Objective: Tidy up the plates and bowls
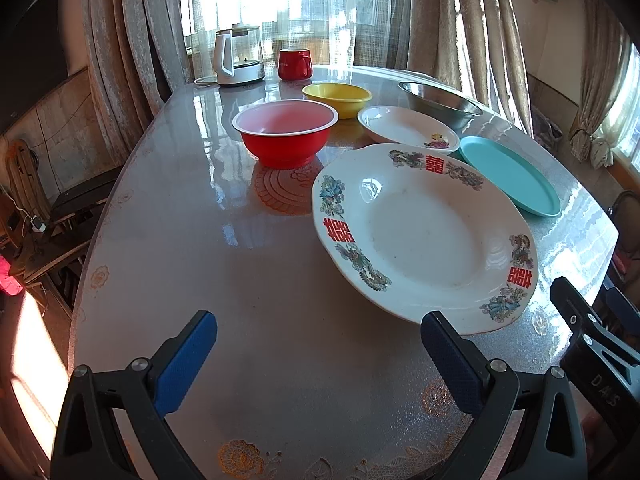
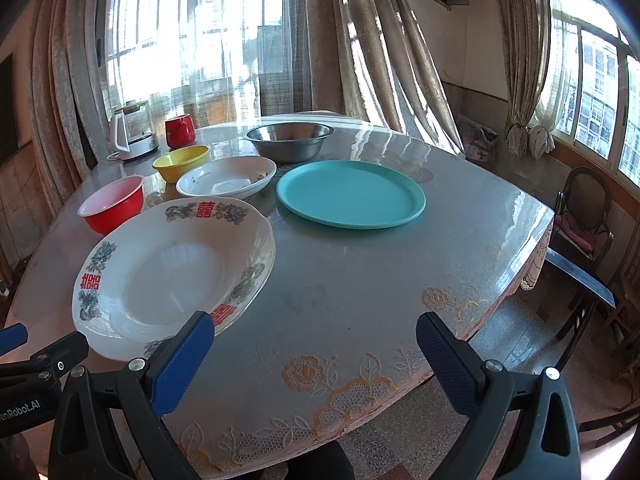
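Note:
A large white plate with red characters and dragon print [image 1: 424, 236] [image 2: 172, 272] lies nearest on the table. Behind it sit a red bowl [image 1: 286, 132] [image 2: 114, 206], a yellow bowl [image 1: 338, 98] [image 2: 181, 161], a smaller white dish [image 1: 408, 128] [image 2: 226, 182], a steel bowl [image 1: 440, 104] [image 2: 288, 140] and a teal plate [image 1: 510, 176] [image 2: 350, 194]. My left gripper [image 1: 318, 354] is open, hovering over bare table just left of the large plate. My right gripper [image 2: 314, 358] is open near the table's front edge, right of that plate. Neither holds anything.
A glass kettle [image 1: 240, 58] [image 2: 132, 132] and red mug [image 1: 295, 64] [image 2: 180, 131] stand at the far edge by the window curtains. The round table [image 1: 240, 280] [image 2: 360, 280] has a glossy lace-patterned cover. A chair [image 2: 584, 216] stands to the right.

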Available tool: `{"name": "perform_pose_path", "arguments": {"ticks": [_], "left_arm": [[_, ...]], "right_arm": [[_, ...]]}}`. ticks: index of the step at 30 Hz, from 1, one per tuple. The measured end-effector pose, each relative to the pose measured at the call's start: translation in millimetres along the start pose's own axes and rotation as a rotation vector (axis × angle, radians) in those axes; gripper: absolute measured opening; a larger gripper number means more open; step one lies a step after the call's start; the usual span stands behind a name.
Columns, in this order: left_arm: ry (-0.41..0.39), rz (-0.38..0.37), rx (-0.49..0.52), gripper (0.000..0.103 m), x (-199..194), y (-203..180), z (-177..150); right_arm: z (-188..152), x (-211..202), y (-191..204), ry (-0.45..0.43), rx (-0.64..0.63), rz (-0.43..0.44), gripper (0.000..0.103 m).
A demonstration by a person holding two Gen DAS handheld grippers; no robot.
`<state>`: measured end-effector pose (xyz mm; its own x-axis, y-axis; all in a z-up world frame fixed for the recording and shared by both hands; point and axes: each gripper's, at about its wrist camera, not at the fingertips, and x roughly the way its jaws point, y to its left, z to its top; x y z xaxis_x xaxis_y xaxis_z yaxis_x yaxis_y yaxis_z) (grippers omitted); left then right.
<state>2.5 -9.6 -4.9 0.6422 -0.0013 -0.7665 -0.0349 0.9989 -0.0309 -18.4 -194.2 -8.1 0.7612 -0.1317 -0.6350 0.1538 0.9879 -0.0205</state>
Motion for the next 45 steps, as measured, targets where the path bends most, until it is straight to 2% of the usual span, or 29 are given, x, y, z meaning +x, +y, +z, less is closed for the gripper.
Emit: {"name": "perform_pose_path", "arguments": {"ticks": [12,16,21,23,26,30,31,33,36,39,41,43,45], "left_arm": [[-0.007,-0.008,0.004,0.103,-1,0,2],[0.010,-0.068,-0.003,0.103,1,1,3],[-0.085,-0.145,-0.033,0.103,-12,6,2],[-0.100,-0.172,-0.034,0.103,-16,5,5],[-0.089,-0.215,-0.037,0.103,-17,3,11],[-0.019,-0.277,-0.060,0.103,-11,-2,22],[-0.017,-0.299,-0.067,0.103,-12,-4,24],[-0.052,-0.288,-0.087,0.103,-18,-7,27],[-0.094,-0.262,-0.065,0.103,-23,-15,36],[-0.043,-0.269,-0.010,0.103,-17,-29,49],[-0.023,-0.288,-0.002,0.103,-13,-36,55],[-0.031,-0.298,-0.004,0.103,-12,-42,61],[-0.054,-0.304,-0.007,0.103,-12,-48,67]], "right_arm": [[0,1,-3,-0.004,0.008,0.001,0.103],[1,3,-6,-0.003,0.015,-0.004,0.103],[2,7,-14,-0.002,0.035,-0.003,0.103],[3,9,-19,-0.006,0.048,-0.002,0.103],[8,14,-31,-0.016,0.076,-0.006,0.103],[16,22,-49,-0.038,0.095,-0.029,0.103],[19,24,-53,-0.045,0.094,-0.035,0.103],[24,28,-63,-0.060,0.094,-0.046,0.102],[36,38,-78,-0.085,0.085,-0.054,0.097],[51,55,-92,-0.092,0.064,-0.063,0.096],[61,68,-102,-0.083,0.068,-0.047,0.089],[71,84,-112,-0.061,0.078,0.003,0.074],[81,97,-124,-0.042,0.117,0.031,0.065]]}}
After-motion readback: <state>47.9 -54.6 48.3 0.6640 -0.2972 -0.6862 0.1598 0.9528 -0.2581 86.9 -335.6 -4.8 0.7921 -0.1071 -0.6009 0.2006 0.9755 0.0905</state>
